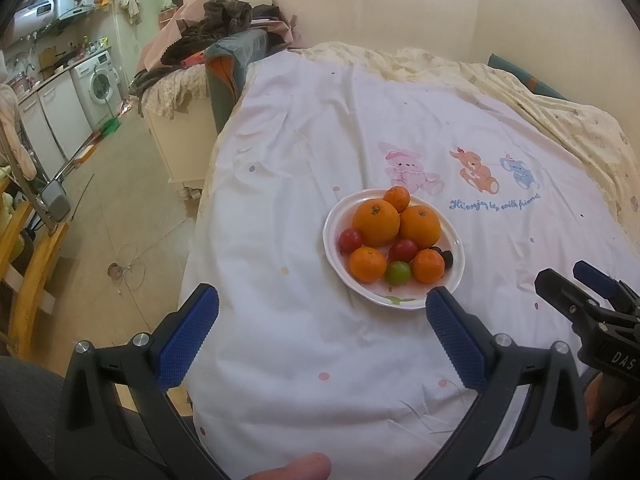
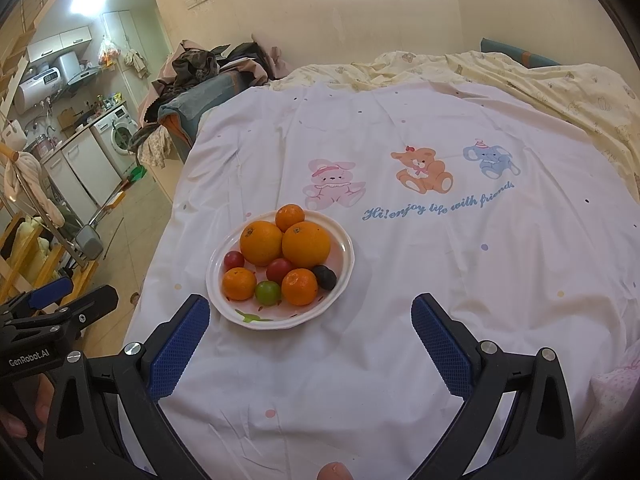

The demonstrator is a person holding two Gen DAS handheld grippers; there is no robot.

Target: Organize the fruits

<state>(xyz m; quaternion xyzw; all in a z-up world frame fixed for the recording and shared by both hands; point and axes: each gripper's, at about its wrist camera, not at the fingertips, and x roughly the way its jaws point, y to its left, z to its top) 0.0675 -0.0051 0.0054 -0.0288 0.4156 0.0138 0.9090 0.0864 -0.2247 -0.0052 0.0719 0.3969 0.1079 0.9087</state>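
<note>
A white plate [image 1: 454, 236] [image 2: 344, 252] sits on a white printed sheet. It holds two large oranges [image 1: 376, 222] [image 2: 306, 244], three small tangerines [image 1: 366, 265] [image 2: 299, 287], two red cherry tomatoes [image 1: 403, 249] [image 2: 279, 269], a green one [image 1: 398, 273] [image 2: 267, 293] and a dark plum [image 1: 447, 258] [image 2: 325, 277]. My left gripper [image 1: 322, 300] is open and empty, just short of the plate's near left side. My right gripper [image 2: 310, 310] is open and empty, near the plate's front right edge. Each gripper shows in the other's view: the right one [image 1: 580, 284], the left one [image 2: 68, 300].
The sheet [image 2: 440, 272] covers a bed, with a yellow quilt [image 2: 540, 80] bunched at the back. A pile of clothes [image 2: 200, 68] lies on furniture at the bed's far left. The floor [image 1: 120, 184] and a kitchen area with a washing machine [image 1: 100, 82] lie left.
</note>
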